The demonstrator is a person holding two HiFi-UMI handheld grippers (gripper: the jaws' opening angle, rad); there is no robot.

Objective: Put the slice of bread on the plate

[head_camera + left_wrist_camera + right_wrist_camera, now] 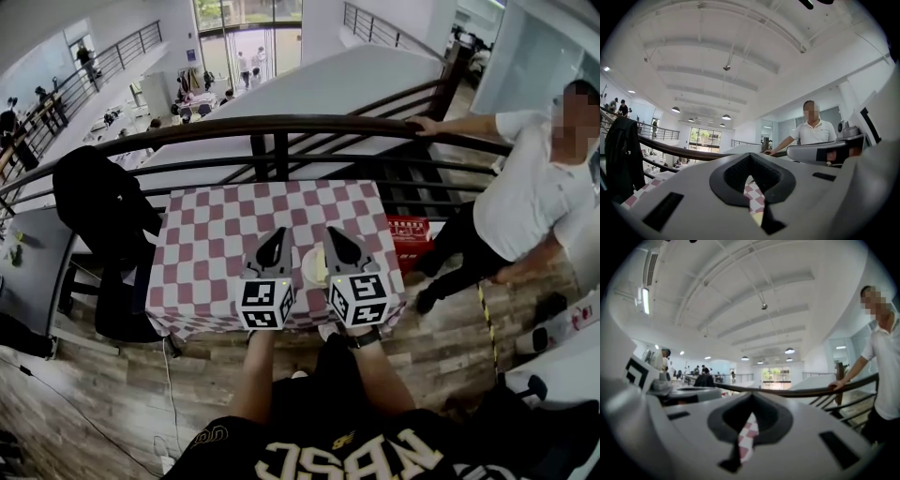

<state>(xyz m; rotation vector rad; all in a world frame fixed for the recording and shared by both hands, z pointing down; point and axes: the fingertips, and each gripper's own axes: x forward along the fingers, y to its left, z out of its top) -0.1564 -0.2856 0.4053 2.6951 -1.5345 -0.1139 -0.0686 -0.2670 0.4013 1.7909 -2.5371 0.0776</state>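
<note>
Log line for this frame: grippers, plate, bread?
left gripper: jaws shut, empty | right gripper: jaws shut, empty | both over checkered table | plate between them | bread: not seen

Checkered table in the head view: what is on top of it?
A pale plate shows on the checkered table, peeking out between the left gripper and the right gripper. They cover most of it and the table's near edge, so anything else lying there is hidden.

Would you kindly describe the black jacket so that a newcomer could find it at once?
Find the red-and-white checked table beside the curved railing. Off its left edge stands a chair; the jacket hangs over its back, plain black beside the bright checks.
</note>
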